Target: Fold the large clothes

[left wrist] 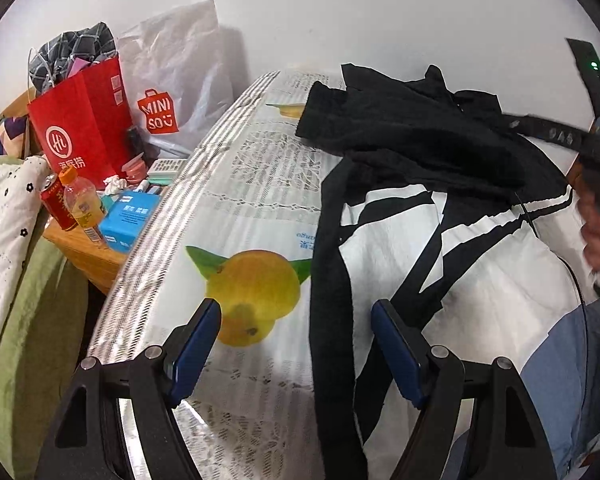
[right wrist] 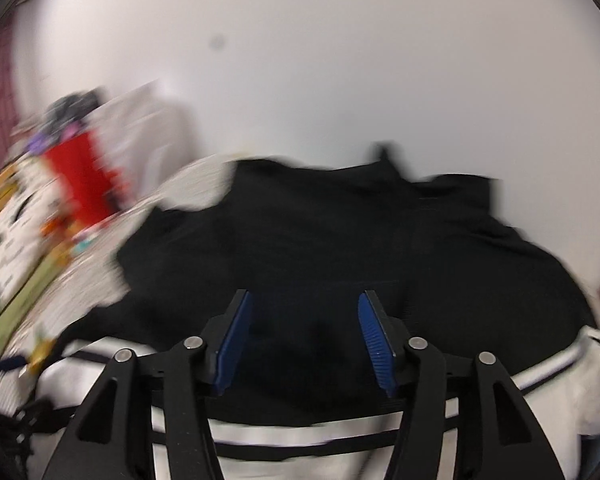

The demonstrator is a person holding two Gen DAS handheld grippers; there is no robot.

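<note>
A large black-and-white garment lies crumpled on a table with a lemon-print cloth. Its black upper part is bunched at the far side and a black strip runs toward me. My left gripper is open and empty, low over the cloth, with the black strip between its fingers. My right gripper is open and empty, hovering just above the garment's black part. That view is motion-blurred. The right gripper's body shows at the right edge of the left wrist view.
Left of the table, a wooden stand holds a red paper bag, a white MINISO bag, a drink can, an orange bottle and a blue tissue pack. A green and floral quilt lies at the far left. A white wall stands behind.
</note>
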